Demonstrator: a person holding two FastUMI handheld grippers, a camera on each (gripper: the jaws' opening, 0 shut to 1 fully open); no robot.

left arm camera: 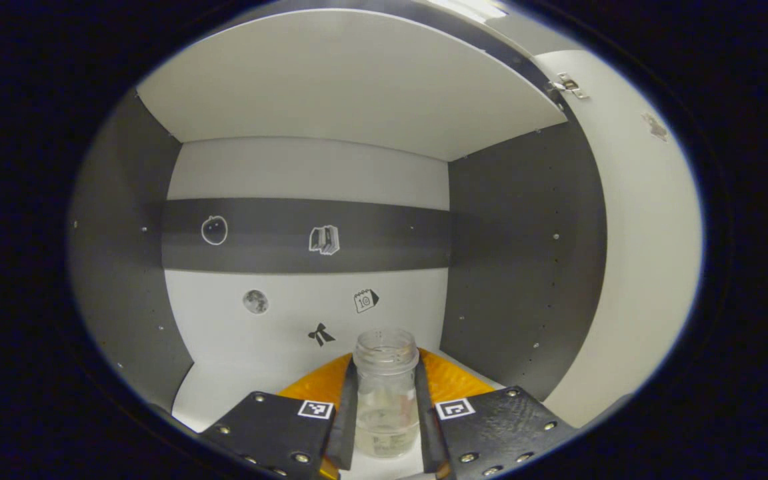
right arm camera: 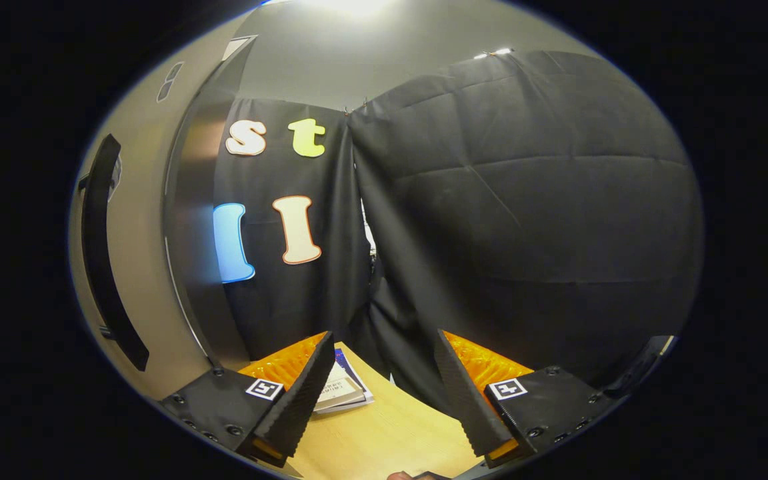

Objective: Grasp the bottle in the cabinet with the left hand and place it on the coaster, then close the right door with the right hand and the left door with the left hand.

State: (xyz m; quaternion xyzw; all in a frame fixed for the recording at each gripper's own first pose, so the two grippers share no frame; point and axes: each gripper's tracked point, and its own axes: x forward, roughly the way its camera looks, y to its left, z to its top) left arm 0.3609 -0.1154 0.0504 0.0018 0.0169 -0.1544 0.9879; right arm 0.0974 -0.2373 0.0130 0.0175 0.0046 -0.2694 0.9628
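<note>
Glass bottle [left arm camera: 386, 393] gripped in left gripper [left arm camera: 386, 417] jaws inside cabinet [left arm camera: 524, 253], right gripper [right arm camera: 384, 393] jaws open over table [right arm camera: 384, 433].

Calendar sticker [left arm camera: 366, 300] on cabinet back wall [left arm camera: 304, 170], ahead of left gripper [left arm camera: 386, 413], just above bottle [left arm camera: 385, 393]: reads "10". Other stickers on same wall pictorial, no text: bow [left arm camera: 321, 334], moon [left arm camera: 255, 301], books [left arm camera: 325, 240], apple outline [left arm camera: 214, 230]. Square coded marker [left arm camera: 315, 409] on each finger mount of left gripper, likewise on right gripper [right arm camera: 384, 393]: no readable characters. Booklet [right arm camera: 343, 390] on table [right arm camera: 391, 433] ahead-left of right gripper: print too small to read.
</note>
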